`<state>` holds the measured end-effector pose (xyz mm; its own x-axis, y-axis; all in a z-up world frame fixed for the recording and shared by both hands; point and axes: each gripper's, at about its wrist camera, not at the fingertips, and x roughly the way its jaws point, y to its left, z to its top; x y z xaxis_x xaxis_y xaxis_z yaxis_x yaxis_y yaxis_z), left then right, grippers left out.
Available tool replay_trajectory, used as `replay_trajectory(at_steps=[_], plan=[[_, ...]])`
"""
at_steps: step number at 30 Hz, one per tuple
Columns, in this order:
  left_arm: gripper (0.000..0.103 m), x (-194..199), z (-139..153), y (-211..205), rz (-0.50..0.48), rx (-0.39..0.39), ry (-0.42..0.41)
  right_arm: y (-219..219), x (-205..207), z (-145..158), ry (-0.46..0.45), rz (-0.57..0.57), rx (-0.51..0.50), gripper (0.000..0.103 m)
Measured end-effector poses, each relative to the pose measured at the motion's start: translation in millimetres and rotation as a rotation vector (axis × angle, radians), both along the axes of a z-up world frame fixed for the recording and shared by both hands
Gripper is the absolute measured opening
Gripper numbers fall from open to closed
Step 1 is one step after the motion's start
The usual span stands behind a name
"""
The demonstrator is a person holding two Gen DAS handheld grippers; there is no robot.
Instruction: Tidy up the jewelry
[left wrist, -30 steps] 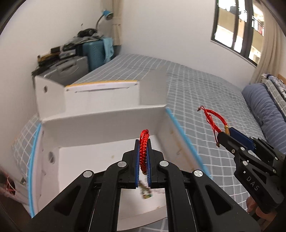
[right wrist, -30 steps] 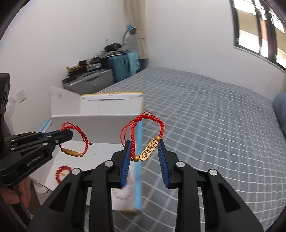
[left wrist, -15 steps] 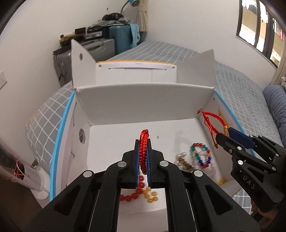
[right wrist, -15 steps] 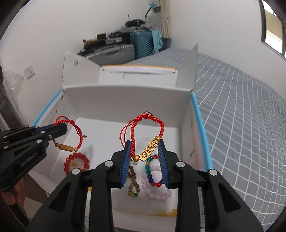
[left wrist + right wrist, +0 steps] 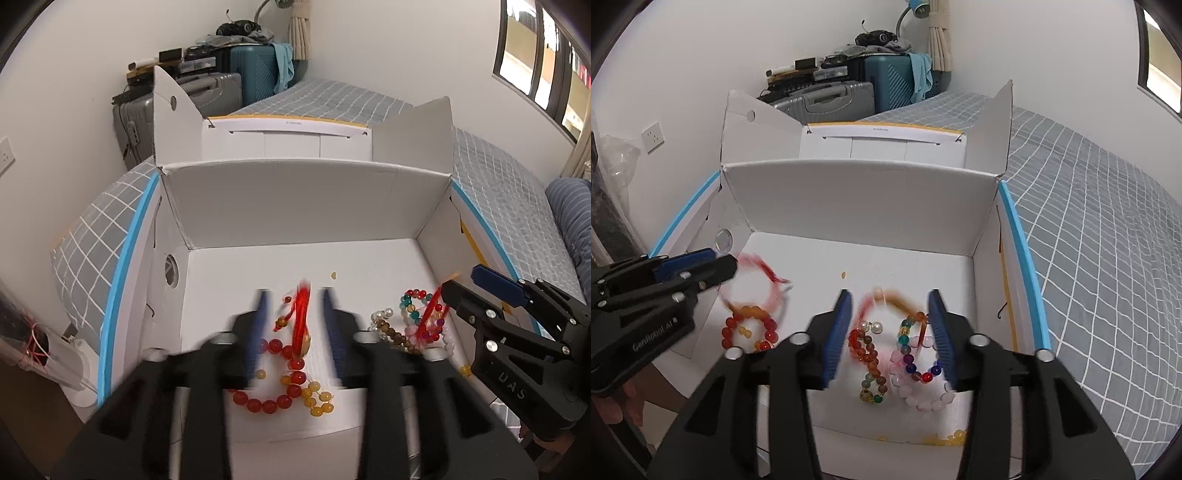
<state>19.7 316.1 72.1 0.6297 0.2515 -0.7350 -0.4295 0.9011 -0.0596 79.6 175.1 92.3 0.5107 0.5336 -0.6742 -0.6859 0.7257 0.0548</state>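
Observation:
Both grippers hang over an open white cardboard box (image 5: 295,206) on the bed. My left gripper (image 5: 293,321) is open; a red cord bracelet (image 5: 301,314) is blurred and falling between its fingers, above a red bead bracelet (image 5: 273,369). My right gripper (image 5: 888,328) is open too; its red cord bracelet with a gold tag (image 5: 886,301) is blurred, dropping onto several bead bracelets (image 5: 908,354). The left gripper (image 5: 716,269) shows at the left of the right wrist view, its falling cord (image 5: 764,273) beside it. The right gripper (image 5: 465,284) shows at the right of the left wrist view.
The box's flaps (image 5: 993,122) stand up at the back. Yellow beads (image 5: 317,402) lie near the box's front. The box rests on a grey checked bed (image 5: 1108,221). Suitcases (image 5: 207,92) stand against the far wall. A blue pillow (image 5: 569,206) lies at the right.
Both grippers have opened and moved lower into the box. The two red cord bracelets, held half a second ago, have left the fingers and are dropping.

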Motion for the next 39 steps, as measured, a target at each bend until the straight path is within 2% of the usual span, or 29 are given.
replay_trajectory(at_steps=[2, 5, 6, 8, 11, 14, 17, 24, 29, 39], plan=[[0.047, -4, 3, -1, 0.009, 0.006, -0.011, -4, -2, 4, -0.013, -0.004, 0.011, 0.051], [0.060, -9, 7, -3, 0.018, 0.026, -0.025, -12, -7, 11, -0.031, -0.010, 0.039, 0.067], [0.062, -11, 9, -4, 0.020, 0.033, -0.030, -15, -9, 13, -0.042, -0.014, 0.046, 0.072], [0.070, -18, 13, -7, 0.023, 0.052, -0.048, -21, -13, 17, -0.065, -0.025, 0.053, 0.077], [0.082, -30, 17, -10, 0.033, 0.064, -0.076, -32, -21, 21, -0.092, -0.043, 0.071, 0.090], [0.091, -46, 21, -17, 0.039, 0.082, -0.103, -43, -31, 21, -0.109, -0.042, 0.075, 0.093], [0.096, -61, 24, -25, 0.041, 0.090, -0.125, -54, -43, 21, -0.123, -0.048, 0.085, 0.094], [0.097, -88, 17, -47, 0.018, 0.100, -0.127, -79, -69, 18, -0.111, -0.057, 0.130, 0.094], [0.097, -106, 9, -53, 0.025, 0.076, -0.134, -94, -81, 12, -0.119, -0.092, 0.138, 0.094], [0.097, -109, -4, -60, 0.029, 0.075, -0.093, -93, -92, 1, -0.126, -0.102, 0.111, 0.095]])
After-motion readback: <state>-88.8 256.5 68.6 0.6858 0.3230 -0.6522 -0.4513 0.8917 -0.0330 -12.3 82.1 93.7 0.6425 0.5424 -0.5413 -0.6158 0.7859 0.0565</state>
